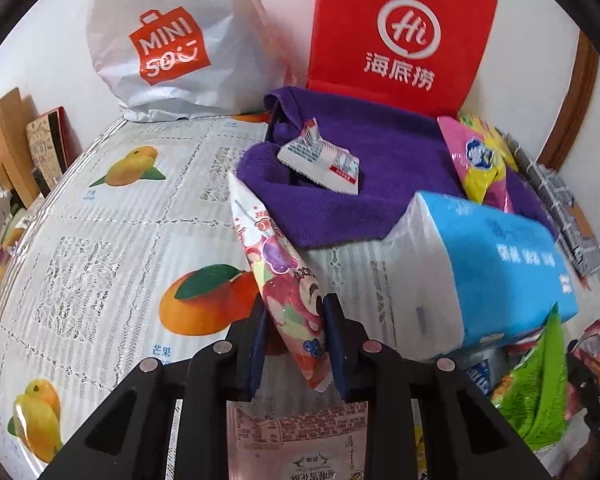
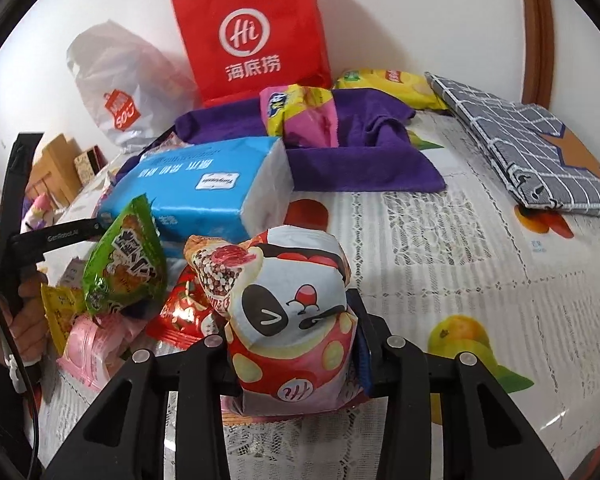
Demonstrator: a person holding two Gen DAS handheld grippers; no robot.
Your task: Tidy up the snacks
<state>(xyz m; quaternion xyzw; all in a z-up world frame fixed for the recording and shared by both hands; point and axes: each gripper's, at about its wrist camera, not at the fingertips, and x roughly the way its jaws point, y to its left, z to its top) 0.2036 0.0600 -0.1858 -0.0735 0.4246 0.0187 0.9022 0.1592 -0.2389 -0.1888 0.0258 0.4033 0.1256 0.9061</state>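
Note:
My left gripper (image 1: 296,344) is shut on a long pink packet with a strawberry bear print (image 1: 284,280), which stands up out of the jaws above the fruit-print tablecloth (image 1: 100,248). My right gripper (image 2: 296,340) is shut on a puffy white and red cartoon-mouse packet (image 2: 292,304). Left of it lies a heap of snacks: a green packet (image 2: 128,256), a red packet (image 2: 184,312) and a pink packet (image 2: 92,344). A white and red packet (image 1: 320,160) rests on the purple towel (image 1: 380,168). A pink and yellow packet (image 2: 300,116) lies on that towel too.
A blue tissue pack (image 2: 204,188) lies between the heap and the towel. A red paper bag (image 2: 252,40) and a white shopping bag (image 1: 168,44) stand by the wall. A grey checked cloth (image 2: 540,160) and a yellow chip bag (image 2: 388,84) lie far right. A hand (image 2: 28,312) holds the other gripper's handle.

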